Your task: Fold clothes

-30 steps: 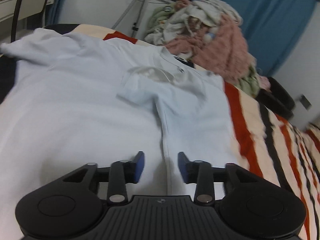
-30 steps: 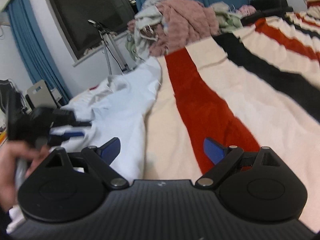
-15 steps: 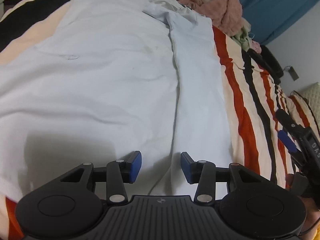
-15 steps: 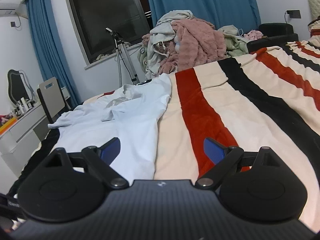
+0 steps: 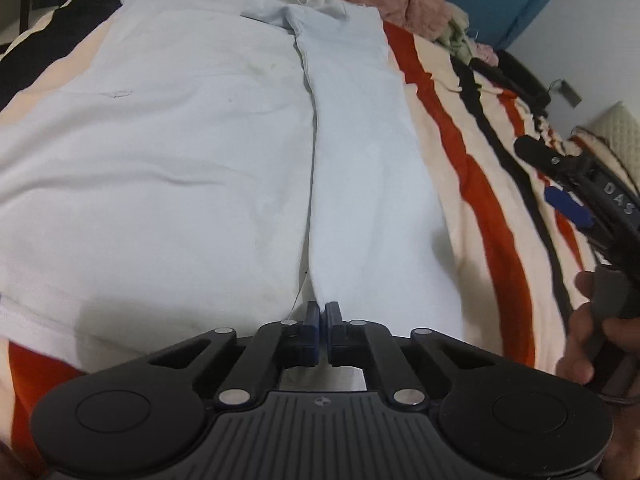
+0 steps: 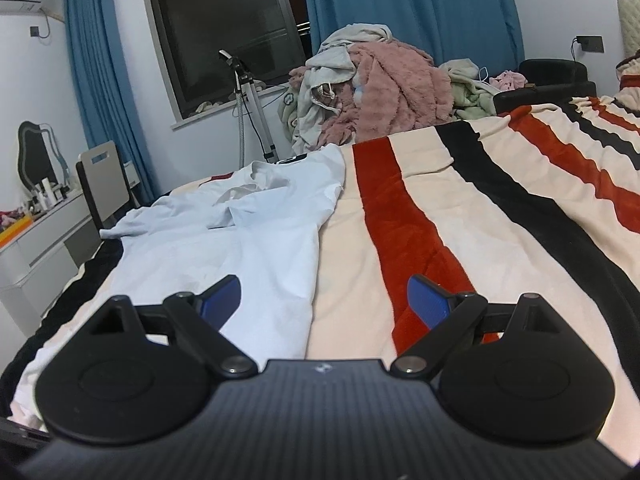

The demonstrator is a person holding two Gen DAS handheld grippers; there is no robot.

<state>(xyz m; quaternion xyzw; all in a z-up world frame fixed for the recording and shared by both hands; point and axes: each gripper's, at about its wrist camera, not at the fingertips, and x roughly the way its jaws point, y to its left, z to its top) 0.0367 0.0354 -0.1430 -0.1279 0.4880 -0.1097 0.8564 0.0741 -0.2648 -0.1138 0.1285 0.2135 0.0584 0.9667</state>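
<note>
A pale blue shirt [image 5: 180,152] lies flat on the striped blanket [image 5: 472,184], its right side folded inward along a long crease [image 5: 312,184]. My left gripper [image 5: 322,320] is shut on the shirt's near hem, right where that crease ends. In the right wrist view the same shirt [image 6: 248,248] stretches away on the left. My right gripper [image 6: 324,300] stands open above the blanket [image 6: 460,216] beside the shirt's edge, nothing between its fingers. It also shows in the left wrist view as the right gripper [image 5: 568,200], held by a hand [image 5: 588,332].
A heap of pink, grey and green clothes [image 6: 380,84] is piled at the far end of the bed. A tripod [image 6: 252,104], a chair [image 6: 104,184] and a desk [image 6: 36,248] stand to the left. Blue curtains [image 6: 412,8] hang behind.
My left gripper pulled back from the collar end to the near hem and went from open to shut on the fabric. The right gripper stayed open and steadied over the blanket.
</note>
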